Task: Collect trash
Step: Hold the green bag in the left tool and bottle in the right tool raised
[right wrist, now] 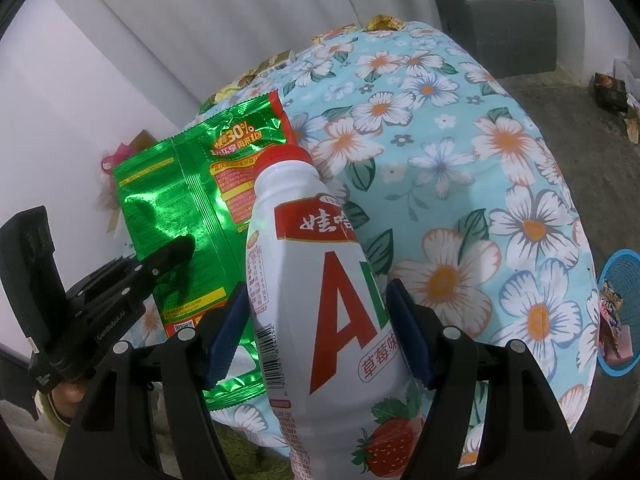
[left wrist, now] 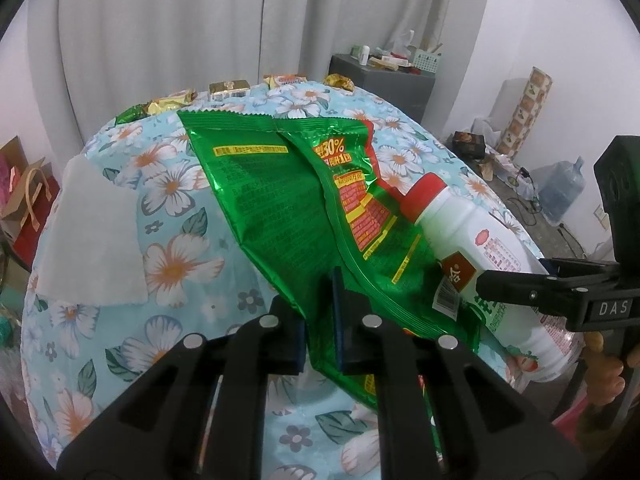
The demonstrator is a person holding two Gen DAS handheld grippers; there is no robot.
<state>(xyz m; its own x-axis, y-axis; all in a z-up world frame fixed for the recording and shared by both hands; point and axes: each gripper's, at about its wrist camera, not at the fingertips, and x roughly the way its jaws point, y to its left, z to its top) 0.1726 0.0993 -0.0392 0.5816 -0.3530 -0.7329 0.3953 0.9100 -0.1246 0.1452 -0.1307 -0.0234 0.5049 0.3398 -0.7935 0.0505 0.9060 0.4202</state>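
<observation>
A crinkled green foil snack bag lies on the floral tablecloth, and my left gripper is shut on its near edge, blue pads pinching the foil. A white drink bottle with a red cap lies partly on the bag, cap pointing away. My right gripper is shut on the bottle's body, a pad pressed to each side. In the left wrist view the bottle sits to the right, with the right gripper's finger across it. The left gripper's finger rests over the bag.
A white tissue lies on the cloth to the left. Several gold and green wrappers line the table's far edge. A blue basket holding wrappers stands on the floor to the right. A grey cabinet stands by the wall.
</observation>
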